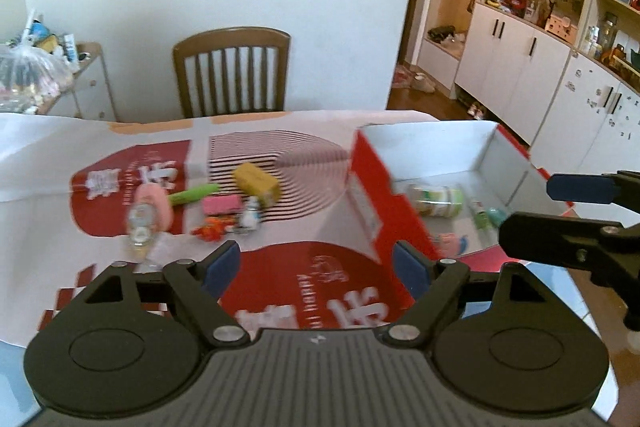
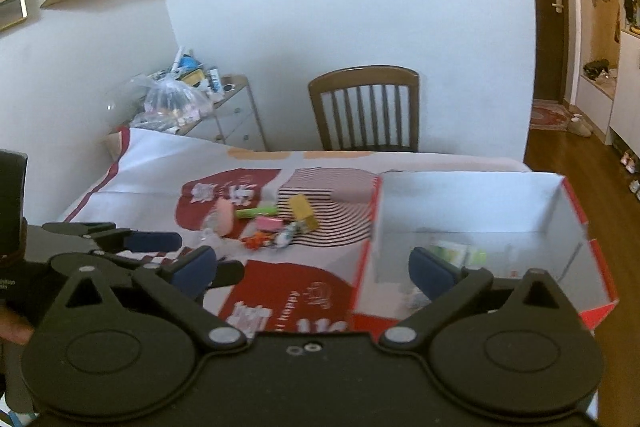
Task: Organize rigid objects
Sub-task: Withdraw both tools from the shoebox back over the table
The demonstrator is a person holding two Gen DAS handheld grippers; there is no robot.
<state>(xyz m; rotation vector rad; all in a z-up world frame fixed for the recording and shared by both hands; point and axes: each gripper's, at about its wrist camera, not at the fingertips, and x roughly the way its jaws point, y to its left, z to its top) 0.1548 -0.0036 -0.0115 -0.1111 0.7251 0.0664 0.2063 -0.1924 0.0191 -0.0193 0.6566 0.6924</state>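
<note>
Left gripper [image 1: 316, 269]: fingers wide apart, holding nothing.
Right gripper [image 2: 314, 269]: fingers wide apart, empty, near the box.
Loose pile: yellow rectangular block [image 1: 257, 183], pink rectangular eraser-like block [image 1: 221, 205], green plastic stick [image 1: 194, 193], mid-bench.
Red-and-white cardboard box [image 1: 370, 195]: right edge of the bench, partly filled.
Advice: take one isolated piece, likely the yellow block, squarely across its narrow sides.

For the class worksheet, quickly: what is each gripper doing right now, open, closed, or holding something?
Left gripper: open, blue-padded fingers spread wide, holding nothing.
Right gripper: open, fingers spread wide, holding nothing.

Toy pile [image 1: 200, 211] on table [image 1: 40, 163], left of box [image 1: 516, 163] w/ bottle [image 1: 436, 201] inside.
</note>
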